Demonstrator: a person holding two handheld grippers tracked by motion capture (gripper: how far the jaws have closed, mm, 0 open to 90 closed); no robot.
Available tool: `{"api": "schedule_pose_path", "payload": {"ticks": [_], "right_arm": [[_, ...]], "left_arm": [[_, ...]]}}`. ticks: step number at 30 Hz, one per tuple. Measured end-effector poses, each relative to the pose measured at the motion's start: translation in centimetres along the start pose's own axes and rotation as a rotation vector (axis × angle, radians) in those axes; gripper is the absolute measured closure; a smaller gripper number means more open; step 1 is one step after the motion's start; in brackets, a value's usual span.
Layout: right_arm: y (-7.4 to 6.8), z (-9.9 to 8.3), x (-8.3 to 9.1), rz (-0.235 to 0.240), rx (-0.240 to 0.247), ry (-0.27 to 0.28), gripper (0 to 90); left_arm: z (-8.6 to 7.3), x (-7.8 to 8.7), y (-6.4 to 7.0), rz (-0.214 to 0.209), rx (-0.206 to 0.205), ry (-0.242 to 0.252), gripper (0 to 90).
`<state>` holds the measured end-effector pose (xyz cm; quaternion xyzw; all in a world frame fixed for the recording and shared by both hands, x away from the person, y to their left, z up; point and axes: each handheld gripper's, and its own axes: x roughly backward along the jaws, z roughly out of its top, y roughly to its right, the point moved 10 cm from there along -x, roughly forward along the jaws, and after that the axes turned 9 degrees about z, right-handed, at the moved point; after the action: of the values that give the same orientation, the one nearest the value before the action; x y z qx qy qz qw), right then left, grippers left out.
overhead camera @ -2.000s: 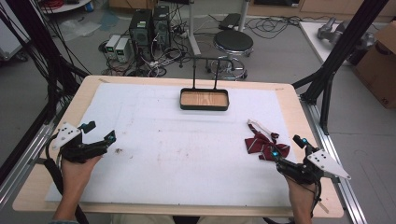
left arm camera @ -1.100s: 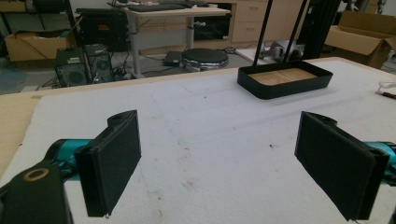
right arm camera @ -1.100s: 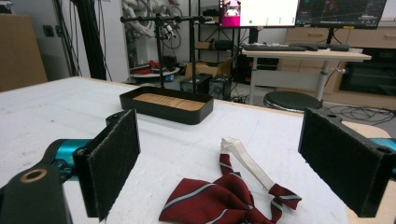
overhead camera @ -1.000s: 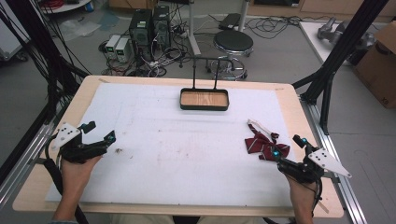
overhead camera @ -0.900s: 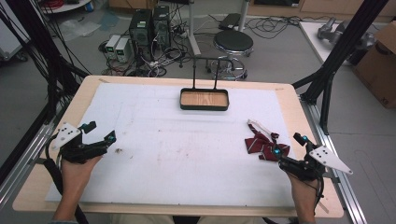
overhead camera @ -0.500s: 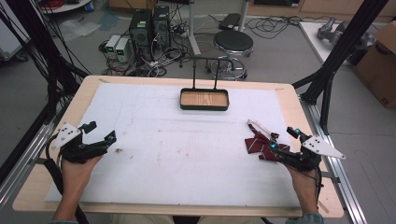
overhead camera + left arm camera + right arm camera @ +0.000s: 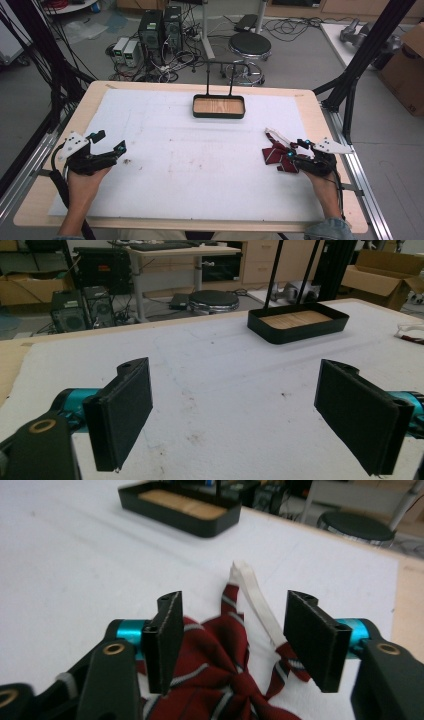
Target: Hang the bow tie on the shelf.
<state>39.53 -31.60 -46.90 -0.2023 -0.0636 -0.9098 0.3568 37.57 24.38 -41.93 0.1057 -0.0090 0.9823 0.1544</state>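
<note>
A dark red bow tie with grey stripes (image 7: 277,156) (image 7: 220,665) lies on the white mat at the right, its white strap (image 7: 276,135) (image 7: 255,602) running away from it. My right gripper (image 7: 296,150) (image 7: 240,640) is open right over the bow, one jaw on each side, nothing pinched between them. A black tray with a wooden floor (image 7: 219,106) (image 7: 297,322) (image 7: 177,507) sits at the far middle of the mat. My left gripper (image 7: 107,143) (image 7: 250,422) rests open at the left over bare mat.
The white mat (image 7: 190,160) covers most of the wooden table (image 7: 35,200). A thin black stand (image 7: 220,75) rises behind the tray. Beyond the far edge are a stool (image 7: 249,47), computer boxes (image 7: 160,27) and cables. Black frame posts (image 7: 360,65) flank the table.
My right gripper has moved left and forward from the table's right edge until its jaws straddle the bow tie. The left gripper and the tray have stayed put.
</note>
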Motion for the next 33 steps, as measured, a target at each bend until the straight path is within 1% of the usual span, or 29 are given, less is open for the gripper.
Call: {"api": "schedule_pose_path", "payload": {"ticks": [1,2,4,5,7,10,11,12,14,17,18,19,20,21,22,24,26,28,29,31,33], "right_arm": [[0.2,-0.5,-0.3,0.008,0.010,-0.031,43.9],[0.2,-0.5,-0.3,0.008,0.010,-0.031,43.9],[0.4,-1.1,-0.8,0.017,0.013,-0.065,45.2],[0.5,-1.2,-0.9,0.021,0.017,-0.070,46.1],[0.6,-1.5,-1.1,0.030,0.000,-0.080,47.0],[0.7,-1.9,-1.3,0.042,-0.010,-0.096,46.8],[0.7,-2.3,-1.6,0.065,-0.026,-0.112,46.5],[0.7,-2.3,-1.6,0.065,-0.026,-0.112,46.5],[0.8,-2.8,-2.0,0.070,-0.027,-0.144,48.0],[0.9,-2.8,-2.0,0.064,-0.029,-0.147,50.2],[0.9,-2.9,-2.0,0.062,-0.036,-0.150,50.2],[1.0,-3.0,-2.1,0.054,-0.038,-0.168,50.3],[1.0,-3.0,-2.1,0.054,-0.038,-0.168,50.3],[1.1,-3.4,-2.5,0.054,-0.032,-0.216,50.9],[1.1,-3.4,-2.5,0.054,-0.032,-0.216,50.9],[1.0,-3.6,-2.7,0.047,-0.020,-0.244,53.0],[0.9,-3.7,-2.7,0.050,-0.021,-0.248,56.8],[0.9,-3.7,-2.8,0.048,-0.011,-0.254,60.8],[0.9,-3.7,-2.7,0.047,-0.016,-0.254,64.1],[1.0,-3.7,-2.6,0.039,-0.007,-0.257,71.2],[1.0,-3.6,-2.5,0.033,0.012,-0.264,73.9]], "left_arm": [[0.0,0.0,0.0,-0.001,0.001,0.000,15.7],[0.0,0.0,0.0,-0.001,0.002,0.000,15.7],[0.0,0.0,0.1,-0.002,0.002,0.003,15.7],[0.0,-0.1,0.1,-0.002,-0.002,-0.001,15.8],[-0.1,-0.1,0.1,0.000,-0.001,-0.003,16.2],[-0.1,-0.1,0.1,-0.003,-0.001,-0.002,16.2],[-0.1,-0.1,0.2,-0.006,-0.001,-0.002,16.4],[-0.1,-0.1,0.2,-0.006,-0.001,-0.002,16.4],[0.0,-0.1,0.2,-0.007,0.000,0.003,16.7],[0.0,-0.1,0.2,-0.007,0.000,0.004,16.7],[0.0,-0.1,0.2,-0.007,0.000,0.004,16.7],[0.0,-0.1,0.3,-0.008,0.001,0.004,16.7],[0.0,-0.1,0.3,-0.008,0.001,0.004,16.7],[0.0,-0.1,0.3,-0.010,0.003,0.003,16.7],[0.0,-0.1,0.3,-0.010,-0.001,0.002,16.7],[0.0,-0.1,0.3,-0.009,-0.001,0.003,16.7],[0.0,0.0,0.3,-0.010,-0.001,0.005,16.7],[0.0,0.0,0.3,-0.011,-0.001,0.004,16.7],[0.0,0.0,0.4,-0.013,-0.004,0.003,16.8],[0.0,0.0,0.3,-0.011,-0.004,0.001,16.8],[0.0,0.0,0.3,-0.010,-0.001,0.004,16.8]]}}
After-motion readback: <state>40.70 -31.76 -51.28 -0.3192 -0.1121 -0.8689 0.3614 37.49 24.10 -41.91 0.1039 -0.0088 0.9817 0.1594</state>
